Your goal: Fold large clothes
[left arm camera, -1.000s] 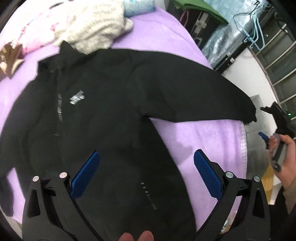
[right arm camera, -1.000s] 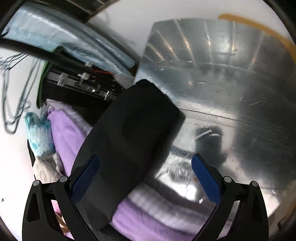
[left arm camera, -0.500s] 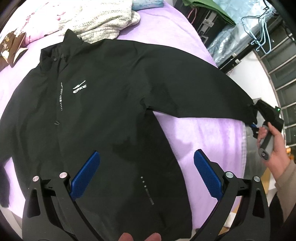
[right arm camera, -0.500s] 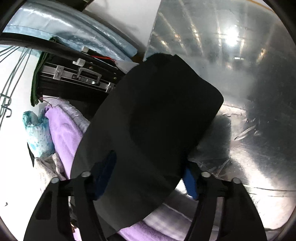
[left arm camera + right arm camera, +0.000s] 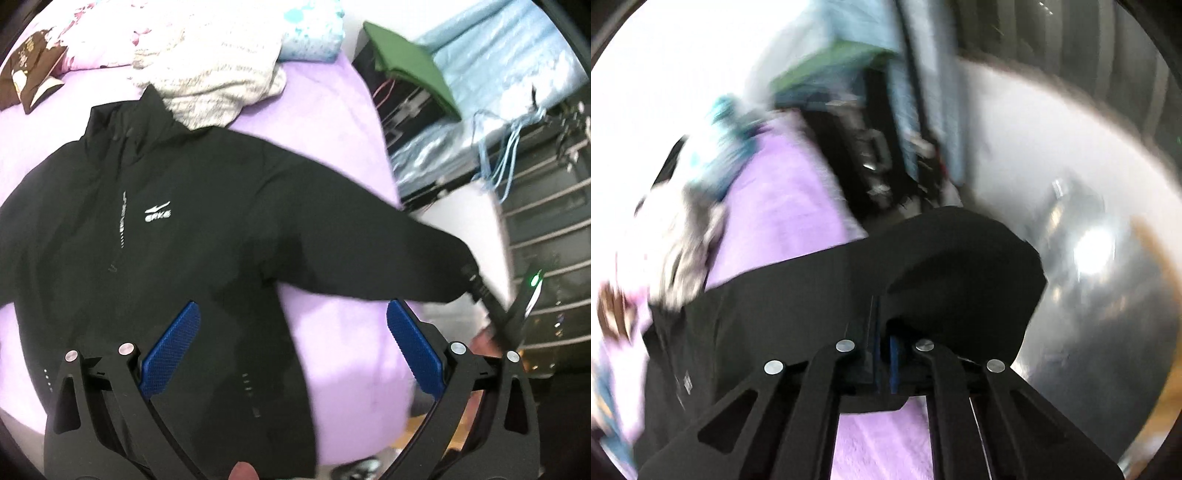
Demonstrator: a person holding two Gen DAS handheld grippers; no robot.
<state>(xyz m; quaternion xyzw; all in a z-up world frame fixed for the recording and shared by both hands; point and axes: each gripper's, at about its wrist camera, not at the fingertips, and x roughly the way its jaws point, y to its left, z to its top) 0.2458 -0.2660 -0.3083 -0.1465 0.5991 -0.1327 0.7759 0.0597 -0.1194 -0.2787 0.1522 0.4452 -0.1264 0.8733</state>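
While flat on the bed (image 5: 332, 122), jacket (image 5: 177, 236) collar-up, lengthwise.

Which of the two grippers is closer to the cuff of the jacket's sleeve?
The right. The right gripper is clamped on the sleeve cuff at the bed's edge. The left gripper hangs open above the black jacket hem, well away from that cuff.

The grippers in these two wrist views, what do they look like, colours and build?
Both are the same build. The left gripper has matte black plastic arms with triangular cut-outs, round silver pivot pins and blue cross-hatched pads lining its jaws. The right gripper shows the same black arms and silver pins, with only thin blue pad edges visible. In the left wrist view its black body carries a small green light.
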